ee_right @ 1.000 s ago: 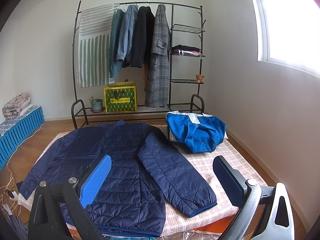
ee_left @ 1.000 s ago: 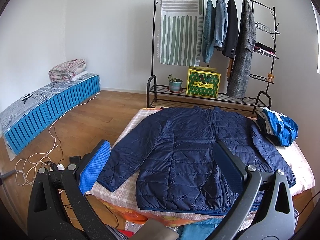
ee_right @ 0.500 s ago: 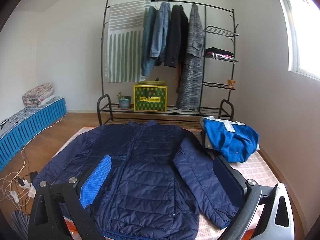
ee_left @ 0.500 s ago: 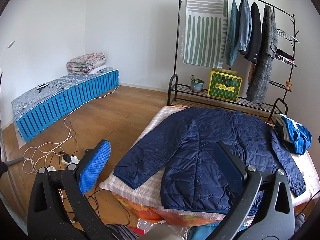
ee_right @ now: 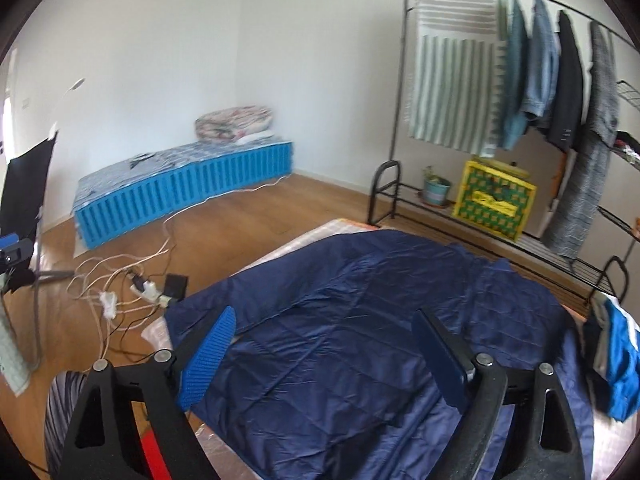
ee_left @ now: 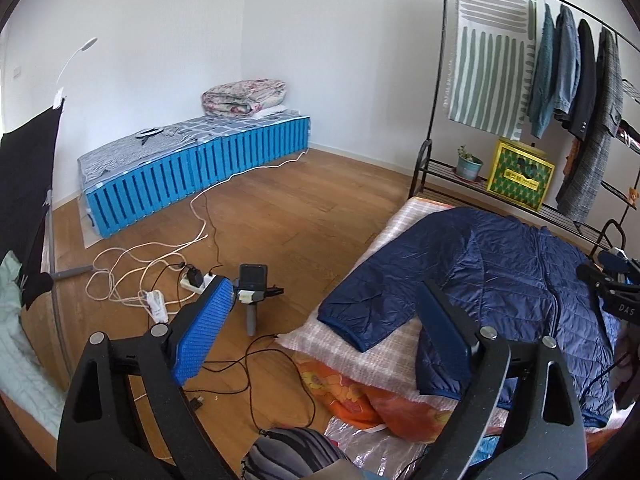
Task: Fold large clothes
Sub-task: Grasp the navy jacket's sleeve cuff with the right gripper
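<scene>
The navy quilted jacket (ee_left: 516, 276) lay spread flat, front up, on the checked cloth of the table (ee_left: 384, 364), and served as the reference for every position below. Left tongs (ee_left: 324, 328) stood spread, hovering beside the jacket's near sleeve cuff; 1 blue pad sat over bare floor to the jacket's left, the other pad over the sleeve; nothing was between them. Their jaws had just been closing slightly. Right tongs (ee_right: 324, 352) also stood spread, above the jacket's lower body panel, nothing pinched; these too had just been closing a little. The right-wrist view was motion-blurred. A folded blue garment (ee_right: 618, 364) lay to the jacket's right, touching its far sleeve. The clothes rack (ee_left: 440, 112) stood behind the jacket's collar, with a yellow box (ee_left: 520, 178) on its lower shelf. A power strip (ee_left: 196, 280) with tangled cables lay on the floor, well apart from the jacket's left sleeve.
</scene>
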Available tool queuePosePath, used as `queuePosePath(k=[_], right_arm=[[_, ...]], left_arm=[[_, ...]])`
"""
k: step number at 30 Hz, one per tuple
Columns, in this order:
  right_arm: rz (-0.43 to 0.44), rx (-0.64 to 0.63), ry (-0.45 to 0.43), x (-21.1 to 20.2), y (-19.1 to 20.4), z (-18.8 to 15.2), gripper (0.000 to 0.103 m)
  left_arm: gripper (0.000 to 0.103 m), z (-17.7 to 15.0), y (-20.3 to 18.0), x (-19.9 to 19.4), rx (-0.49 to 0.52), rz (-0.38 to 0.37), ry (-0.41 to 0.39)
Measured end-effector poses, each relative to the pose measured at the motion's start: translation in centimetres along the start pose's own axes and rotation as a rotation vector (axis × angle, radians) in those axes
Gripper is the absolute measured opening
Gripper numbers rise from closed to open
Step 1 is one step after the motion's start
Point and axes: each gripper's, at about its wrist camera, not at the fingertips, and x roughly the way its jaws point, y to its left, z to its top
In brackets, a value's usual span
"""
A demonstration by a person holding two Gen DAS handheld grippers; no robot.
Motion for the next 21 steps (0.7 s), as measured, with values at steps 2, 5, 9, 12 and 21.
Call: queuePosePath(k=[2, 5, 9, 12, 21], right_arm=[[0.079, -0.045, 0.039, 2.6, 2.4, 0.1, 0.082], [0.178, -0.089, 0.112, 6.5, 5.9, -0.1, 0.073], [0.280, -0.116, 0.222, 12.3, 10.4, -1.2, 0.066], [0.338, -0.141, 0.324, 16.6, 13.5, -2.4, 0.054], [0.420, -0.209, 0.544, 25.6, 20.2, -5.2, 0.048]], left_arm=[[0.092, -0.3, 1.4, -0.1, -0.024, 0.025, 0.010], [0.092, -1.1, 3.4, -0.1, -0.067, 0.059, 0.023], [0.092, -1.9, 4.8, 0.1, -0.106, 0.074, 0.044], [0.092, -2.3, 5.4, 0.4, -0.118, 0.079, 0.059], [0.092, -2.5, 6.3, 1.3, -0.148, 0.097, 0.077]])
